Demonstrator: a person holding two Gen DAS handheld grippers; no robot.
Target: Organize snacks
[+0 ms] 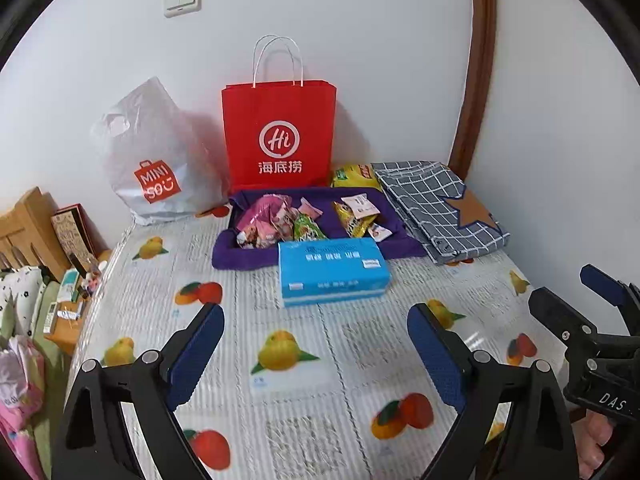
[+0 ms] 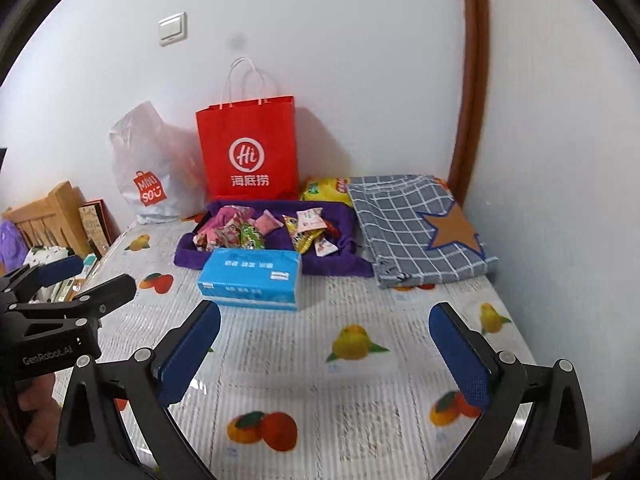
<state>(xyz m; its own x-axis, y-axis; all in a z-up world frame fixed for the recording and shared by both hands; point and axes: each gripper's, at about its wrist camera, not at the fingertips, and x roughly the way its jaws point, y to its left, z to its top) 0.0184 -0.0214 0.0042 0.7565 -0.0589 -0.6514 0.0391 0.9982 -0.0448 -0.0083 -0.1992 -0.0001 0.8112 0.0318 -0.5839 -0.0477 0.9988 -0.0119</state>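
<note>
White walls back a table (image 1: 320,360) covered in a fruit-print cloth, where a purple tray (image 1: 240,258) serves as the centre of the scene. Behind the tray stand a red paper bag (image 1: 279,136) and, beside it, a white plastic bag (image 1: 156,168); a folded checked cloth (image 1: 440,208) lies to the tray's right. Just in front of the tray rests a blue tissue pack (image 1: 334,270). Wrapped snacks (image 1: 280,220) fill the tray. Nearer the camera than the tray, the left gripper (image 1: 316,356) and right gripper (image 2: 324,354) both hang with jaws spread wide, holding nothing.
</note>
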